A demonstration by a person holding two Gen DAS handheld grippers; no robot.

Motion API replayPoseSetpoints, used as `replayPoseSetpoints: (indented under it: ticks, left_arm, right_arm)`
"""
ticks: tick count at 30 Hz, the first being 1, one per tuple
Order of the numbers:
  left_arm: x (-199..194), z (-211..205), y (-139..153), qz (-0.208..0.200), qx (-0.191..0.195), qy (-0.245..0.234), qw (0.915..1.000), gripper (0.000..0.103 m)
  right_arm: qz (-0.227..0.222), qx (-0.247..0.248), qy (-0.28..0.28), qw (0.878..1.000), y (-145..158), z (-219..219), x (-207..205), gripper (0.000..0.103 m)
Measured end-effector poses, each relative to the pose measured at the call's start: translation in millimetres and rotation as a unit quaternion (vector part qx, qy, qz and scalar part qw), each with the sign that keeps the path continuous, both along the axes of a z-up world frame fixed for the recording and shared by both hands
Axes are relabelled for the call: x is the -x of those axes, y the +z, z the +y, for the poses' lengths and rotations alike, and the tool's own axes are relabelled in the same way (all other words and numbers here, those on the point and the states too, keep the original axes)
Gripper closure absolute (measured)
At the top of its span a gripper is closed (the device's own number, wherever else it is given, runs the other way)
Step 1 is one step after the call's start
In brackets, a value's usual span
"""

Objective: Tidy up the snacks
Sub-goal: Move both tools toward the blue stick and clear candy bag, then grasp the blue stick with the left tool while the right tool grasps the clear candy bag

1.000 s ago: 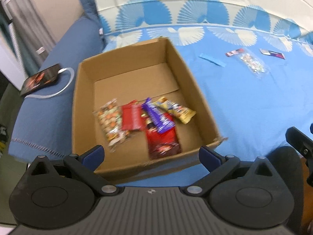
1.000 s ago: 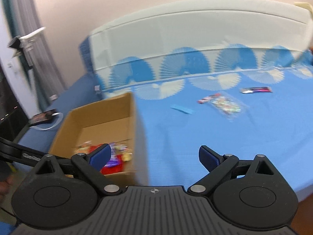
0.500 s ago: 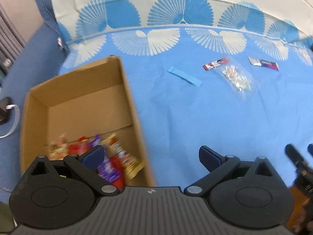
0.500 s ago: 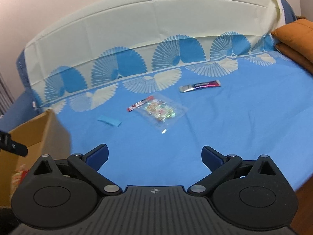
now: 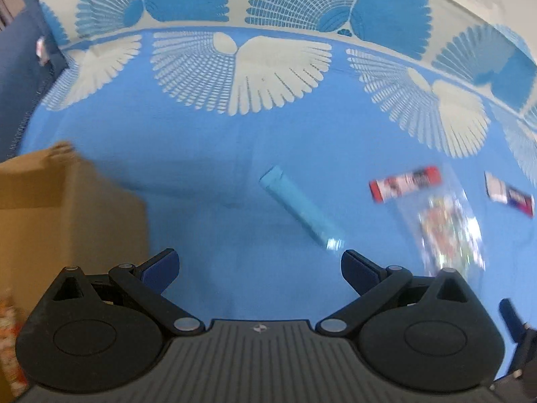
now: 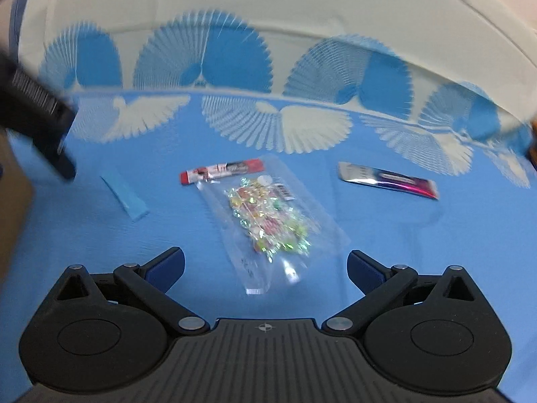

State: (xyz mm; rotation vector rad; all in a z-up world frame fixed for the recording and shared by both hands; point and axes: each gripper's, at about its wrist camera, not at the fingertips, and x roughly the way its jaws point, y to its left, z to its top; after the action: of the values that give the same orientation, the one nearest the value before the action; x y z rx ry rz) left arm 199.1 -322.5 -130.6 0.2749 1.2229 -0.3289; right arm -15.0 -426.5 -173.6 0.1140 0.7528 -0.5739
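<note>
Cardboard box [image 5: 67,208] fills the left view's edge only.

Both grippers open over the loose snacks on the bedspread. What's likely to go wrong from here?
1. The clear candy bag lies flat and slippery; the open right gripper may pinch only film and drop it.
2. The red stick pack seems to touch the bag's top edge, so lifting the bag could drag it.
3. The light blue packet nearly matches the bedspread and lies flat, so the open left gripper could grab fabric too.
</note>
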Motion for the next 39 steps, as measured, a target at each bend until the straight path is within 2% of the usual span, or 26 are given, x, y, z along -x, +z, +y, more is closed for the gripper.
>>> replayPoseSetpoints:
  ticks: [4, 6, 7, 8, 9, 11, 12, 15, 16, 17, 18, 19, 20, 22, 23, 25, 27, 33, 39]
  left_arm:
    - [-27, -11, -33, 0.021, 0.010, 0.023, 0.9995, 0.000]
    - [-40, -16, -53, 0.034, 0.007, 0.030, 0.9989, 0.000]
    - [-47, -18, -65, 0.052, 0.005, 0.033, 0.9981, 0.000]
    - [-53, -18, -76, 0.075, 0.004, 0.040, 0.9964, 0.000]
    - [-58, -17, -83, 0.092, 0.010, 0.049, 0.9945, 0.000]
    - [-57, -17, -81, 0.073, 0.012, 0.060, 0.9955, 0.000]
    - [-57, -19, -82, 0.071, 0.010, 0.060, 0.9956, 0.000]
    - [-54, -22, -82, 0.061, 0.005, 0.061, 0.9962, 0.001]
    - [-52, -22, -79, 0.059, 0.005, 0.057, 0.9966, 0.005]
    - [-50, -22, -74, 0.051, 0.008, 0.055, 0.9972, 0.025]
    - [-46, -21, -65, 0.039, 0.020, 0.050, 0.9978, 0.070]
    - [-45, -20, -58, 0.040, 0.032, 0.039, 0.9979, 0.089]
    - [-44, -19, -53, 0.047, 0.045, 0.032, 0.9974, 0.088]
    - [-39, -14, -41, 0.026, 0.059, 0.019, 0.9977, 0.088]
    - [-33, -10, -35, 0.011, 0.060, 0.006, 0.9981, 0.088]
    - [-20, -2, -22, -0.005, 0.064, -0.016, 0.9978, 0.088]
    - [-8, 5, -10, -0.014, 0.066, -0.035, 0.9971, 0.088]
    - [49, 44, 22, -0.027, 0.069, -0.080, 0.9941, 0.088]
    - [110, 88, 59, -0.069, 0.064, -0.124, 0.9878, 0.088]
  right_arm:
    - [0.030, 0.028, 0.001, 0.999, -37, -11, -37, 0.000]
    - [0.039, 0.059, 0.008, 0.997, -54, -16, -48, 0.000]
    - [0.010, 0.084, 0.014, 0.996, -58, -21, -48, 0.000]
    - [0.007, 0.098, 0.006, 0.995, -63, -27, -49, 0.000]
    - [-0.009, 0.085, 0.003, 0.996, -67, -35, -48, 0.000]
    - [-0.047, -0.006, -0.028, 0.998, -71, -61, -41, 0.000]
    - [-0.056, -0.018, -0.036, 0.998, -71, -66, -38, 0.000]
    - [-0.050, -0.006, -0.027, 0.998, -74, -66, -40, 0.000]
    - [-0.050, -0.006, -0.027, 0.998, -75, -66, -41, 0.001]
    - [-0.051, -0.007, -0.025, 0.998, -74, -65, -40, 0.015]
    - [-0.060, -0.004, -0.019, 0.998, -69, -61, -38, 0.043]
    - [-0.063, -0.002, -0.006, 0.998, -66, -56, -38, 0.055]
    - [-0.061, 0.003, 0.000, 0.998, -61, -50, -38, 0.068]
    - [-0.061, -0.016, -0.005, 0.998, -53, -46, -36, 0.074]
    - [-0.075, -0.048, -0.011, 0.996, -50, -48, -31, 0.076]
    - [-0.100, -0.102, -0.035, 0.989, -43, -52, -17, 0.078]
    - [-0.113, -0.130, -0.052, 0.984, -36, -48, -4, 0.079]
    - [-0.137, -0.149, -0.056, 0.978, -7, -1, 46, 0.082]
    - [-0.116, -0.169, -0.070, 0.976, 12, 52, 84, 0.083]
